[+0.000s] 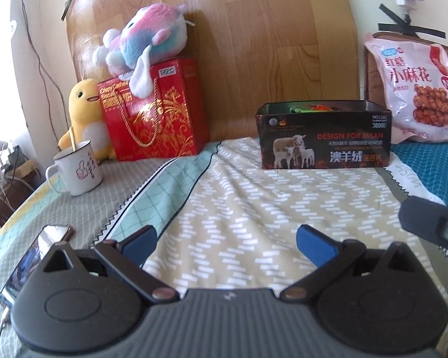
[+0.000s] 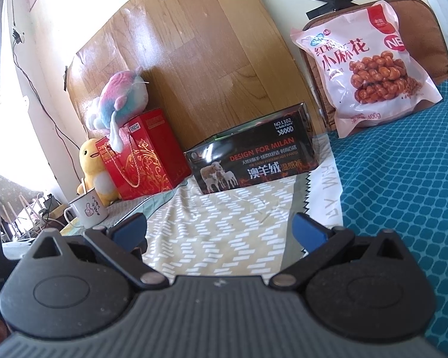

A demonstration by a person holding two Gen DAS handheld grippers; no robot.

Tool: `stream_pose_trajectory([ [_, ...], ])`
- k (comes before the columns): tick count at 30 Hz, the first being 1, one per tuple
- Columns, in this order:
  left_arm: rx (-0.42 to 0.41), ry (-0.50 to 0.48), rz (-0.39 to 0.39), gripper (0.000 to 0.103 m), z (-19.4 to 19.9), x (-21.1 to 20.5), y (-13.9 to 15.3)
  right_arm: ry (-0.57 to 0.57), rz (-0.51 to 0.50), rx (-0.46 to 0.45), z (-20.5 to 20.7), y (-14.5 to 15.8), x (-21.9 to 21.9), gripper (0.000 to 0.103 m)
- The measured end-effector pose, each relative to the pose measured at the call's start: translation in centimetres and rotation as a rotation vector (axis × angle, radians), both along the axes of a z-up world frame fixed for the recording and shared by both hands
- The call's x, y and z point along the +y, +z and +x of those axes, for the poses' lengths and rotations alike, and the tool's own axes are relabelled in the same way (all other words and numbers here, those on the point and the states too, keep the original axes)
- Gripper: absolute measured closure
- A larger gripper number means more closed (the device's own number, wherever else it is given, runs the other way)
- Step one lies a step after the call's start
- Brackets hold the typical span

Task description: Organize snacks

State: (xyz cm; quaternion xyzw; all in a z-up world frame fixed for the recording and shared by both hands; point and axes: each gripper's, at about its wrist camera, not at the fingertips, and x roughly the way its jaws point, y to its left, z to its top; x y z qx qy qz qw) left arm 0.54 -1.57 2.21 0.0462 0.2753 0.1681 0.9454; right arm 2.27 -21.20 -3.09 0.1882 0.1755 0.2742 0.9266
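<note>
A black open-topped box (image 1: pixel 325 135) printed with sheep stands on the patterned cloth near the wooden board; green and orange packets show inside it. The right wrist view shows the same box (image 2: pixel 251 161) ahead. A pink snack bag (image 1: pixel 415 92) of fried twists leans upright against a brown cushion at the right, also in the right wrist view as the snack bag (image 2: pixel 364 68). My left gripper (image 1: pixel 225 243) is open over bare cloth, well short of the box. My right gripper (image 2: pixel 219 232) is open too, nothing between its blue fingers.
A red gift bag (image 1: pixel 155 113) with a pastel plush toy (image 1: pixel 146 38) on top and a yellow plush duck (image 1: pixel 85 113) stand at the back left. A white mug (image 1: pixel 77 170) and a phone (image 1: pixel 35 259) lie left. The other gripper's edge (image 1: pixel 433 226) shows at right.
</note>
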Motion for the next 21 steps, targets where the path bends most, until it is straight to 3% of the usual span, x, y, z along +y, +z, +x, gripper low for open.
stream_pose_trajectory([
  [21, 0.027, 0.059, 0.056, 0.0, -0.33, -0.4, -0.19, 0.017, 0.023, -0.016, -0.46, 0.1, -0.43, 0.0],
])
